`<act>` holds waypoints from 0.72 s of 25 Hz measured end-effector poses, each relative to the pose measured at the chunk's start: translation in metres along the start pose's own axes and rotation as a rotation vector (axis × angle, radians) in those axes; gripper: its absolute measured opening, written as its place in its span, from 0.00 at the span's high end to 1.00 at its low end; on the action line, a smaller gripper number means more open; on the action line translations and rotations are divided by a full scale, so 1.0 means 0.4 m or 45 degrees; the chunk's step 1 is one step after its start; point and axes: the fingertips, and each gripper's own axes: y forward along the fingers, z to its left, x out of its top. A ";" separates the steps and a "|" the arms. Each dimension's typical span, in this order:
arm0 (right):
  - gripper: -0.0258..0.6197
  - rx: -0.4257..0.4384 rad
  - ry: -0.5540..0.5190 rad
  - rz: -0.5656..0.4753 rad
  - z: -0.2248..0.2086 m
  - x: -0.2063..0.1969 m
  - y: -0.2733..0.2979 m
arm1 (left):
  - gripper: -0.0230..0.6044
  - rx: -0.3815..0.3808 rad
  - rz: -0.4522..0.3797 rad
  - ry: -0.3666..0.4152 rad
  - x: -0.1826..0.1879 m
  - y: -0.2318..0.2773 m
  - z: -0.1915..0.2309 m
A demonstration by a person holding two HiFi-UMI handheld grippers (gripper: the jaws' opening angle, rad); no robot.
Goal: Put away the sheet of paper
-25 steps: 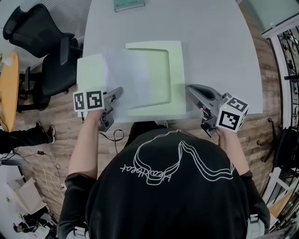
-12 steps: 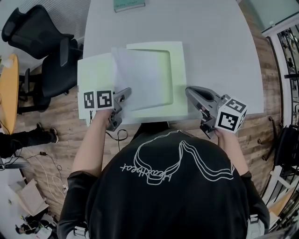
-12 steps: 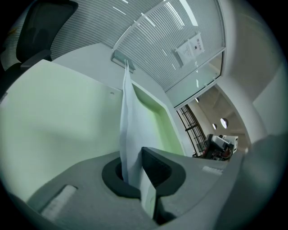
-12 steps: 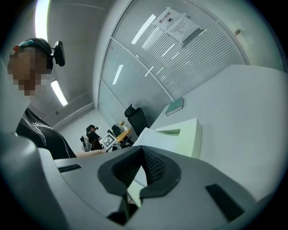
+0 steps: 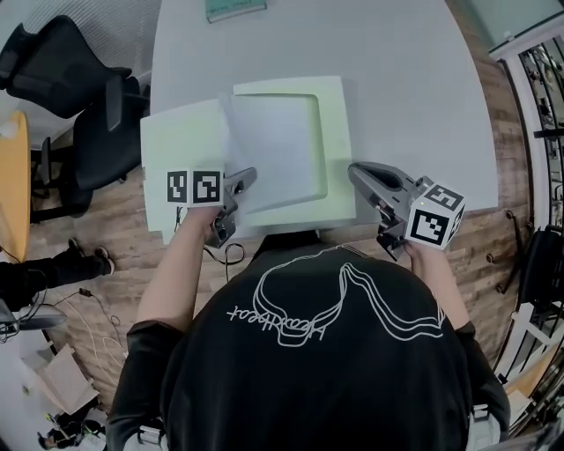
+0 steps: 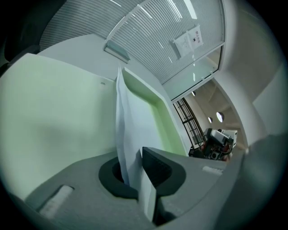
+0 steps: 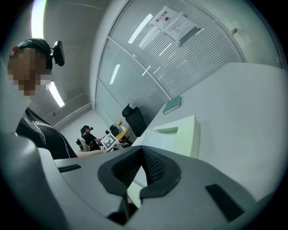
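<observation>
A white sheet of paper (image 5: 273, 150) lies slanted over the recess of an open pale green box (image 5: 337, 132) on the grey table. The box's flat lid (image 5: 181, 141) is spread out to its left. My left gripper (image 5: 247, 179) is shut on the sheet's near edge, at the box's front left. In the left gripper view the paper (image 6: 130, 126) stands on edge between the pads of the left gripper (image 6: 137, 175). My right gripper (image 5: 355, 172) rests at the box's front right corner with its jaws together. The right gripper view shows the right gripper (image 7: 137, 179) beside the box (image 7: 180, 134); whether it touches the box is unclear.
A teal book (image 5: 236, 9) lies at the far edge of the table (image 5: 414, 88). Black office chairs (image 5: 79, 106) stand left of the table, beside an orange tabletop (image 5: 18, 185). The table's near edge runs just behind both grippers.
My left gripper has moved right and towards the box with the paper in it. The sheet now covers more of the recess. The right gripper has stayed put.
</observation>
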 end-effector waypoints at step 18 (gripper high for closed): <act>0.95 -0.035 0.042 -0.035 -0.019 -0.005 -0.013 | 0.75 -0.108 0.233 0.137 -0.022 0.082 -0.060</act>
